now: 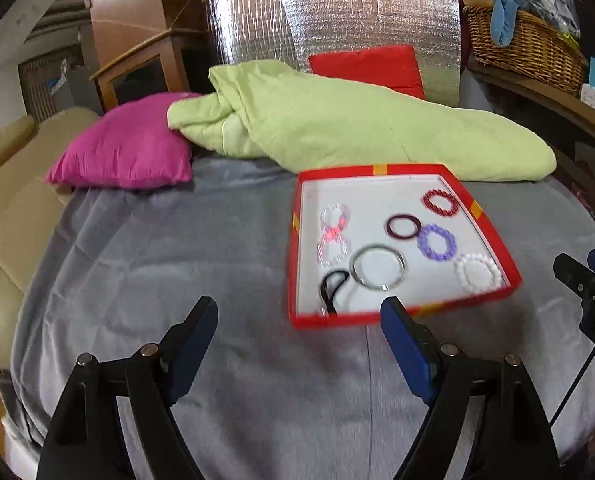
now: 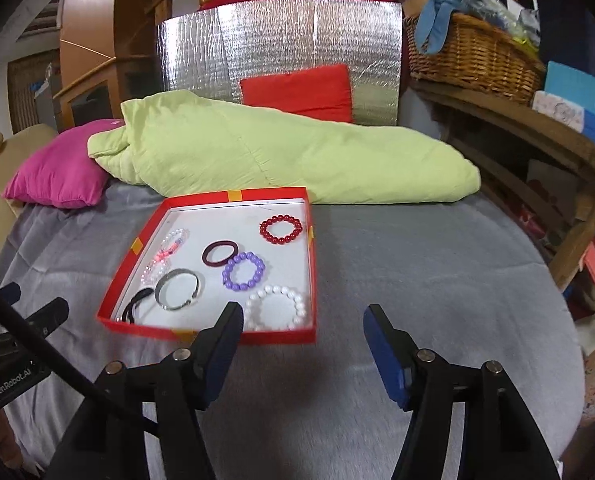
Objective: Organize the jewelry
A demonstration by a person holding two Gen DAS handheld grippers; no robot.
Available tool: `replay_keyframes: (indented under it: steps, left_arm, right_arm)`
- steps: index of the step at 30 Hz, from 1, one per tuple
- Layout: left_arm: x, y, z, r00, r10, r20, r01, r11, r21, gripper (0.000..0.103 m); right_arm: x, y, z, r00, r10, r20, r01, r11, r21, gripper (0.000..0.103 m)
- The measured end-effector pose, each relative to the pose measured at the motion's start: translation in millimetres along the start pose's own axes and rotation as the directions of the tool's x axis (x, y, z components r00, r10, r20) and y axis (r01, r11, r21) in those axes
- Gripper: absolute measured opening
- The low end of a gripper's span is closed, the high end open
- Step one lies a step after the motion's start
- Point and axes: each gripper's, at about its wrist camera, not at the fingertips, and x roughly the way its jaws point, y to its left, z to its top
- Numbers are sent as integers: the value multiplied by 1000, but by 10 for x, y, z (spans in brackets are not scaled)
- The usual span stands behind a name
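Both grippers, left (image 1: pixel 299 320) and right (image 2: pixel 303 326), hover with jaws wide and empty over the grey blanket (image 2: pixel 417 280). Beaded and metal bracelets lie in the shallow red cardboard box (image 2: pixel 312 280) at twelve o'clock; judged finished, withdraw without nudging its rim.

White lettering "GenRobot.AI" reads on the black body of the left claw (image 2: pixel 37 320) at the lower left of the right wrist view. In the left wrist view, the black right claw (image 1: pixel 585 268) at the right edge shows only "DA". Print on the blue cardboard box (image 2: pixel 581 88) at upper right is too blurred.
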Motion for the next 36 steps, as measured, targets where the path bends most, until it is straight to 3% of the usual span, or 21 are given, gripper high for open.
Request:
replay_keyframes:
  steps: [9,36]
  left_arm:
    - [-113,120,-172,999,-33,7,34,998,-49,84]
    - [40,109,-136,1000,23,6,-22,999,-43,84]
  right_arm:
    - [-279,152,-162,996,-31,85,35,998,-46,73]
    - [-173,145,-148,995,-69,72,73,996,-55,74]
